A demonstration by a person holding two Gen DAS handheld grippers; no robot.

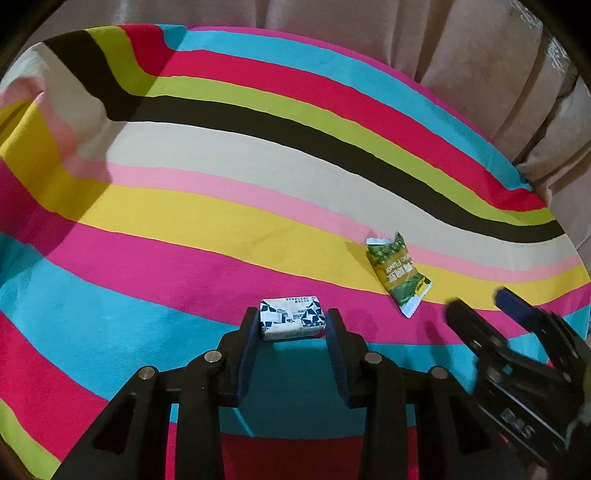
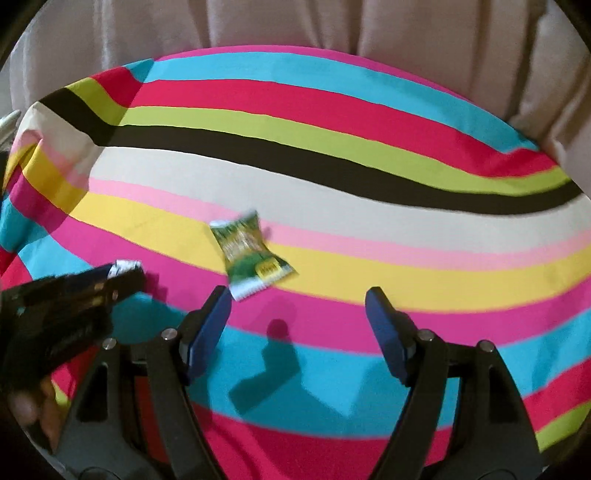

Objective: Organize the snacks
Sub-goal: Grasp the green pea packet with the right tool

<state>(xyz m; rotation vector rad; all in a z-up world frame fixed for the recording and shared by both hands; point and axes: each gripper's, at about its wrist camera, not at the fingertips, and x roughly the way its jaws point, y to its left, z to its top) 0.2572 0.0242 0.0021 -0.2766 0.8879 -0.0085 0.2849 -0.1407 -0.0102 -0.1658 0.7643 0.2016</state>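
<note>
My left gripper (image 1: pixel 292 325) is shut on a small white and dark-blue snack packet (image 1: pixel 291 318), held just above the striped cloth (image 1: pixel 184 206). A green and yellow snack sachet (image 1: pixel 399 273) lies flat on the cloth to its right. My right gripper (image 1: pixel 476 304) enters that view from the lower right, near the sachet. In the right wrist view my right gripper (image 2: pixel 297 317) is open with nothing between its fingers, and the green sachet (image 2: pixel 251 254) lies just beyond its left finger (image 2: pixel 210 328). The left gripper (image 2: pixel 122 275) shows at the left edge there, with a sliver of the white packet (image 2: pixel 123 266).
The striped cloth (image 2: pixel 332 177) covers a rounded surface that drops away on the left. Beige draped fabric (image 1: pixel 369 33) stands behind it and to the right. A person's hand (image 2: pixel 26 410) shows at the lower left of the right wrist view.
</note>
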